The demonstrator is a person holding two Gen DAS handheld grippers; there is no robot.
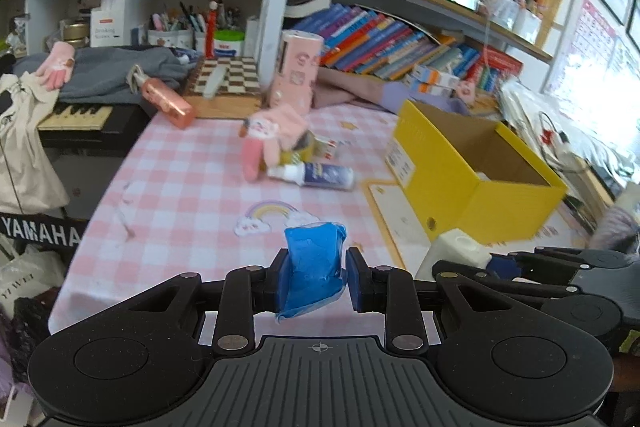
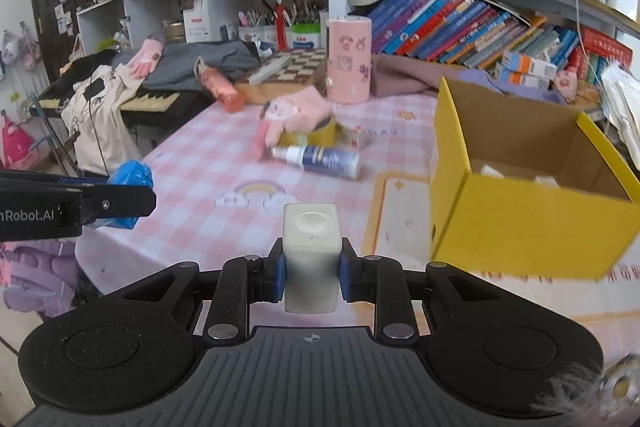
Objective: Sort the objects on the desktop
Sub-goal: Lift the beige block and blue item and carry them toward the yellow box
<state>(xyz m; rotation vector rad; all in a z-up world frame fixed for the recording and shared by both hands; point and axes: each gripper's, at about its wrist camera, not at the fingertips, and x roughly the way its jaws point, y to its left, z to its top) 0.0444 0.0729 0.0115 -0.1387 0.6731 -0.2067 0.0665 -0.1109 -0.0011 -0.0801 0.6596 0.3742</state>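
My left gripper (image 1: 316,277) is shut on a blue plastic packet (image 1: 316,263), held above the near edge of the pink checked table (image 1: 180,179). My right gripper (image 2: 312,271) is shut on a white square bottle (image 2: 312,251), held beside the left one. The packet also shows in the right wrist view (image 2: 132,179), and the bottle in the left wrist view (image 1: 456,251). An open yellow box (image 1: 472,167) stands on the table to the right, with small white items inside (image 2: 516,175). A pink glove (image 1: 268,139), a tape roll (image 1: 300,151) and a white and blue spray bottle (image 1: 316,177) lie mid-table.
A pink tube (image 1: 294,71), a chessboard (image 1: 226,79) and a pink bottle (image 1: 168,103) stand at the table's far side. Bookshelves (image 1: 380,39) rise behind. A keyboard (image 1: 76,119) with clothes lies left of the table.
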